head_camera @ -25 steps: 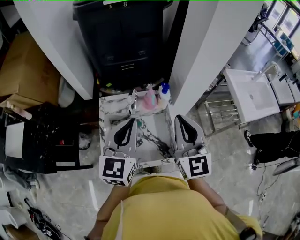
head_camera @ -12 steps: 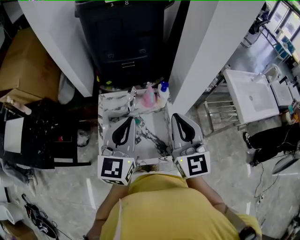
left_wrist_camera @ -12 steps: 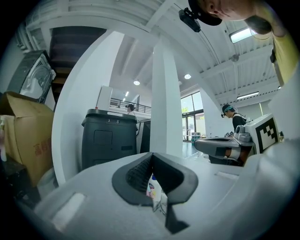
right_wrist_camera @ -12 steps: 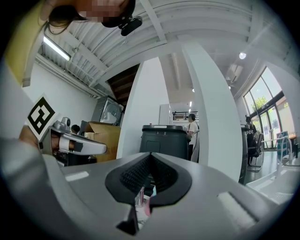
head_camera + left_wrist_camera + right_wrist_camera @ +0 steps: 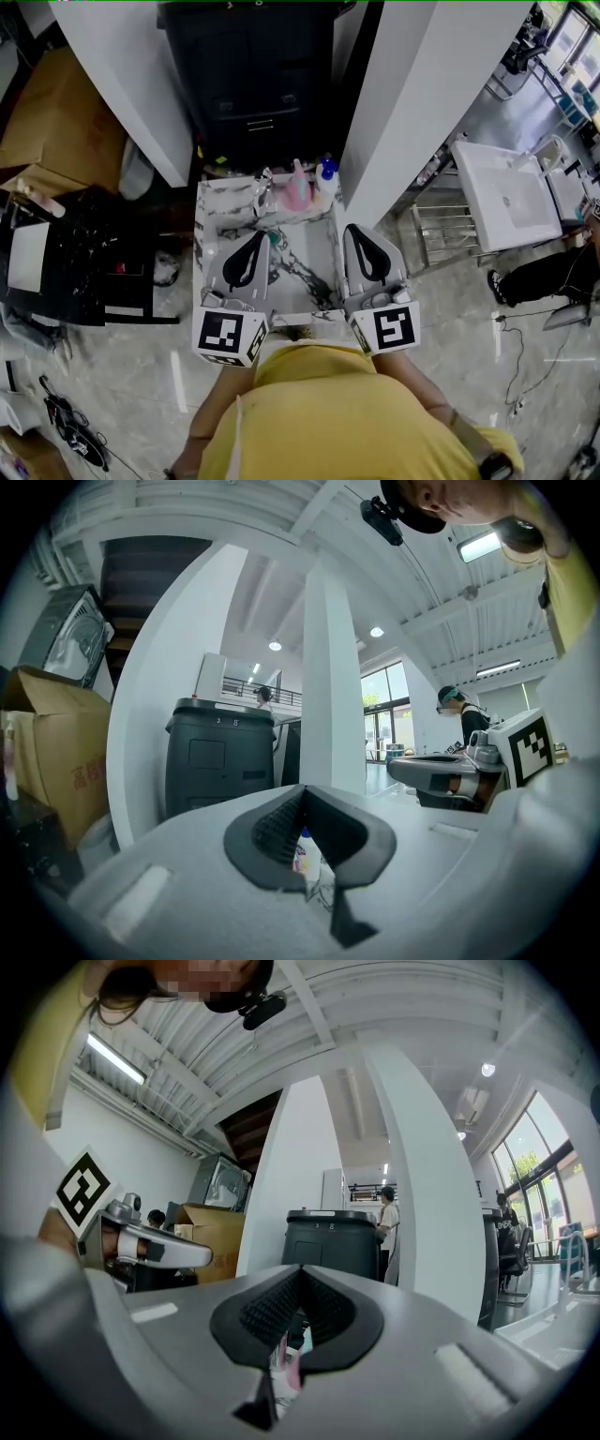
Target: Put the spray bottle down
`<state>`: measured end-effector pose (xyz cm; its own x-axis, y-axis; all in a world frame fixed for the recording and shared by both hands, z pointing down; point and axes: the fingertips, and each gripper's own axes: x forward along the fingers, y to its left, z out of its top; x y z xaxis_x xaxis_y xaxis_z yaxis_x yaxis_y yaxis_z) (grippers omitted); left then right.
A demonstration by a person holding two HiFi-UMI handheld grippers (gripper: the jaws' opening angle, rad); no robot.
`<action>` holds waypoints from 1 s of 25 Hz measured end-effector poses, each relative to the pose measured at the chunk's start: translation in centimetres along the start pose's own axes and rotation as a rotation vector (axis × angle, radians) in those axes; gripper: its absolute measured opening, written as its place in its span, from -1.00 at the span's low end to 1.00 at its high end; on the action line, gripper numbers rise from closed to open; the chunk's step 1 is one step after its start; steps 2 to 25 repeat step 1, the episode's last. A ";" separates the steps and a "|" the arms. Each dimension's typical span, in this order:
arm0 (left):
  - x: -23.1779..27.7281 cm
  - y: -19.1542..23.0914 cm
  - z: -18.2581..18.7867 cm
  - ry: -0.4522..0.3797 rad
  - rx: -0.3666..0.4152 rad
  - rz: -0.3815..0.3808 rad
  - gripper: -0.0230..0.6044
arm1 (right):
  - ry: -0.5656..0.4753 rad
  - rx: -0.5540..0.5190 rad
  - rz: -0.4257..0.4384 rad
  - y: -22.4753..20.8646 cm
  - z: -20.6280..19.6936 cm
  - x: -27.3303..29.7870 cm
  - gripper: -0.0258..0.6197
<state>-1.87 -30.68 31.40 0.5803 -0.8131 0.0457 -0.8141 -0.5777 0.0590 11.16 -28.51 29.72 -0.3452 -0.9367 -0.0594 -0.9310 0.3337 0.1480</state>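
A pink spray bottle [image 5: 298, 191] stands upright at the far edge of a small marble-patterned table [image 5: 217, 208], next to a white bottle with a blue cap [image 5: 326, 182]. My left gripper [image 5: 257, 242] and right gripper [image 5: 357, 232] hover side by side over the near half of the table, both level, pointing at the bottles and short of them. Both are shut with nothing between the pads. In the left gripper view the closed jaws [image 5: 303, 791] show the blue-capped bottle [image 5: 302, 847] through the gap below. In the right gripper view the closed jaws [image 5: 300, 1273] show a strip of the pink bottle [image 5: 282, 1361].
A black bin [image 5: 248, 84] stands behind the table between two white pillars [image 5: 412, 103]. A cardboard box [image 5: 56, 141] and black equipment [image 5: 56, 272] sit at the left. A white sink unit [image 5: 502, 192] and a metal rack [image 5: 441, 225] are at the right, with a person's legs [image 5: 544, 279] beyond.
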 end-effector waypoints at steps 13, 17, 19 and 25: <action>-0.1 -0.1 -0.1 -0.001 0.001 0.002 -0.93 | 0.004 0.000 0.002 -0.1 -0.2 -0.2 -0.92; -0.1 -0.1 -0.1 -0.001 0.001 0.002 -0.93 | 0.004 0.000 0.002 -0.1 -0.2 -0.2 -0.92; -0.1 -0.1 -0.1 -0.001 0.001 0.002 -0.93 | 0.004 0.000 0.002 -0.1 -0.2 -0.2 -0.92; -0.1 -0.1 -0.1 -0.001 0.001 0.002 -0.93 | 0.004 0.000 0.002 -0.1 -0.2 -0.2 -0.92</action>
